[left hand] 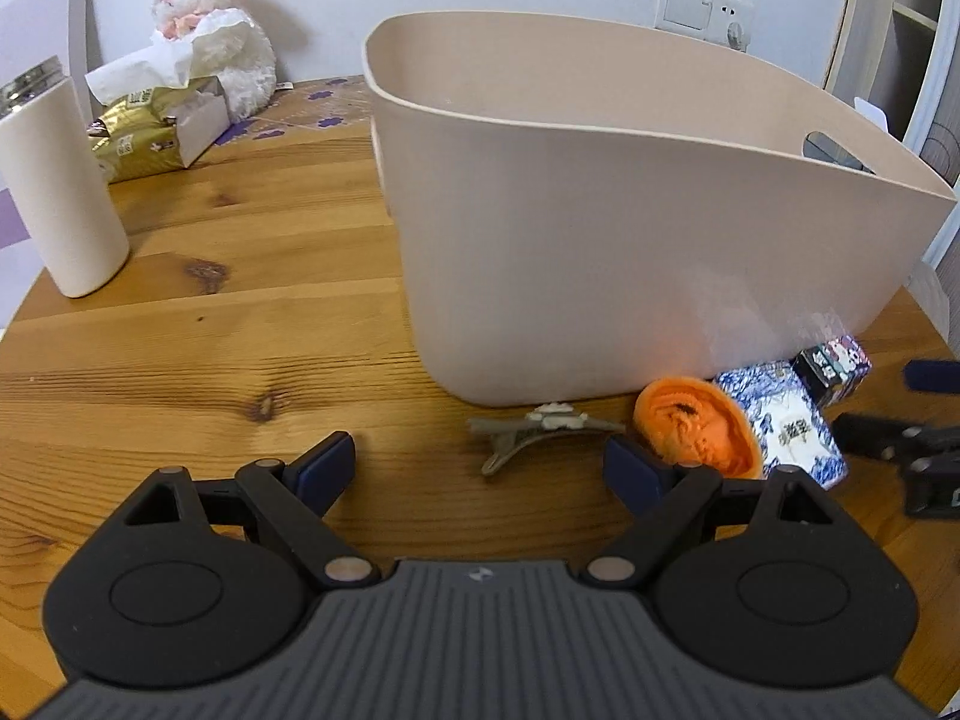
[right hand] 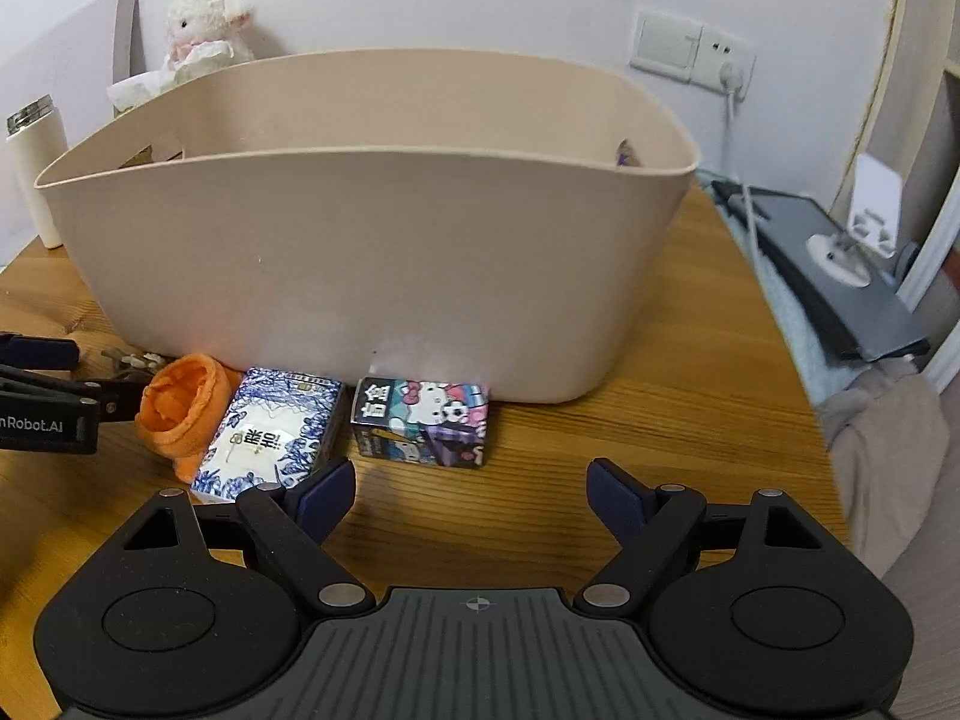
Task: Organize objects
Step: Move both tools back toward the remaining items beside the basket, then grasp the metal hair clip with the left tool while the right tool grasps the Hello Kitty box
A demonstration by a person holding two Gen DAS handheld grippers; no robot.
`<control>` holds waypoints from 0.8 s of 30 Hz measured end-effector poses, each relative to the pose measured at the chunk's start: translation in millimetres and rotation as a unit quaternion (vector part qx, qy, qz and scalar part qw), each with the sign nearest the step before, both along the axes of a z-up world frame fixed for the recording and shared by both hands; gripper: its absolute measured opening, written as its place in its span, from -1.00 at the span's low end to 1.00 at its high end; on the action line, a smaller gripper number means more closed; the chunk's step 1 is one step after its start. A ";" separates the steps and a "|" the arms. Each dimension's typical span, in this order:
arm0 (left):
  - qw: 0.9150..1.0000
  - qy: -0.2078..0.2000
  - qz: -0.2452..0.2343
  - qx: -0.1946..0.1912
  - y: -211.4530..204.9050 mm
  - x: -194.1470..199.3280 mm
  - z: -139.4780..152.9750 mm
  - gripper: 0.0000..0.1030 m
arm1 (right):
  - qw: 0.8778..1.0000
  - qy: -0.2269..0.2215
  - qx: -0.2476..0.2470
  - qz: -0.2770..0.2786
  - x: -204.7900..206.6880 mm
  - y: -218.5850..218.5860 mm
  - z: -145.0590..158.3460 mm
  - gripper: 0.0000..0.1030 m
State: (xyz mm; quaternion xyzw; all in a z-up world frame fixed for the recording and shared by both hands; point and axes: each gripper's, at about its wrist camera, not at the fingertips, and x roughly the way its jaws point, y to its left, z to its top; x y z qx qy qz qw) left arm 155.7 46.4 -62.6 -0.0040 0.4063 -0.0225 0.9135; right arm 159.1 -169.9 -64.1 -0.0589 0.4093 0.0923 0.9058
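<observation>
Two hand-held grippers face a beige storage bin (right hand: 372, 276) that stands on a round wooden table (left hand: 198, 324), with four small items lined up along the foot of its near wall, seemingly laid out within reach so that each can be lifted over the rim. The left gripper (left hand: 480, 462) has its jaws spread wide and grasps nothing; it hangs low over the table just short of a hair clip (left hand: 534, 429), which lies flat with its long axis running roughly left to right, parallel to the bin wall, its prongs angled toward the gripper. The right gripper (right hand: 471, 489) is likewise released and empty, aimed at a cartoon-printed box (right hand: 423, 423) that rests on one long face, long axis also parallel to the wall and touching or nearly touching it. Between these lie an orange fabric piece (right hand: 180, 414), crumpled with its open mouth turned up and toward the right wrist camera, and a blue-and-white patterned box (right hand: 270, 435), whose long axis runs obliquely from the bin toward the right gripper. Judged from this layout, no item has yet gone in; the bin's floor is hidden. A white bottle (left hand: 60, 186), tissue pack (left hand: 156, 126) and plush lamb (left hand: 222, 24) stand well apart behind.
</observation>
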 end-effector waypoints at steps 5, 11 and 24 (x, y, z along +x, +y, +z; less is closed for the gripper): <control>1.000 -0.006 -0.001 -0.002 -4.7 6.6 0.0 0.76 | 1.000 0.002 0.006 -0.004 9.5 4.3 -8.5 0.65; 1.000 -0.018 -0.007 0.016 -15.4 10.2 -2.1 0.67 | 1.000 -0.007 0.017 -0.012 19.0 8.0 -11.4 0.55; 0.999 -0.013 -0.038 0.005 -17.3 -4.0 5.5 -0.43 | 1.000 -0.017 0.011 -0.013 5.4 12.4 -6.9 -0.11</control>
